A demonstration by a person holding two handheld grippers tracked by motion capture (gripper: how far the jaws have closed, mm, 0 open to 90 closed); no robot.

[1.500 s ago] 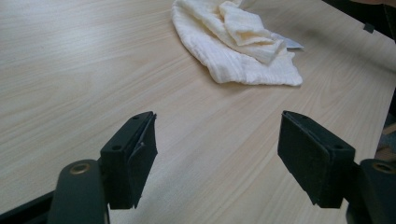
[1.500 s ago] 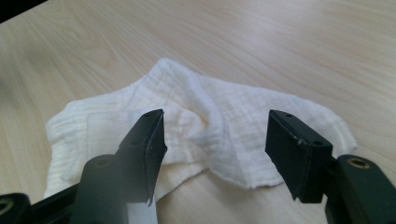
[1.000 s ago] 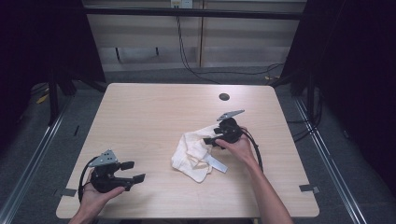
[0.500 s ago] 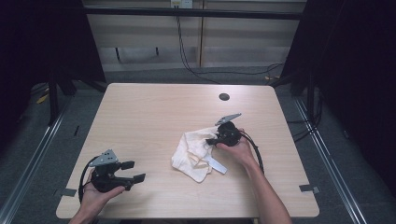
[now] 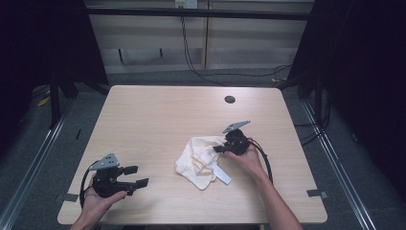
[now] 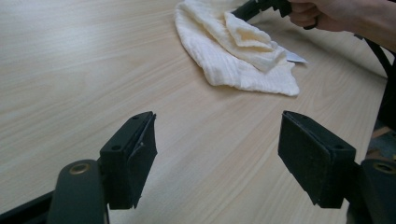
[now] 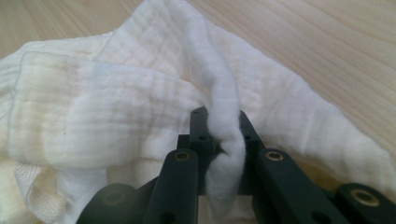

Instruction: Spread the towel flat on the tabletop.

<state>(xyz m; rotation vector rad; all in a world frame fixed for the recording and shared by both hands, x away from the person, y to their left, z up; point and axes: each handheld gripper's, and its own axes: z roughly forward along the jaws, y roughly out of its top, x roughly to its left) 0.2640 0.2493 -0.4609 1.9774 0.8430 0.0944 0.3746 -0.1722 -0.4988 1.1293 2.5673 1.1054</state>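
Right tool (image 7: 219, 140) just closed, now clamped on a raised fold of the white muslin cloth (image 7: 116, 102), a pinch the high view hides behind the right hand (image 5: 246, 158). Cloth (image 5: 201, 158) crumpled at desk (image 5: 158, 115) centre-right. Left tool (image 6: 217, 154) apart, held low at the near-left corner, well away from the cloth (image 6: 238, 51)

Light wooden desk (image 5: 158, 124) on a grey floor

A small dark round hole (image 5: 230, 99) sits near the desk's far edge. Black cables (image 5: 191, 57) hang down the pale wall panel behind, and metal rails (image 5: 33, 158) run along the floor beside the desk.
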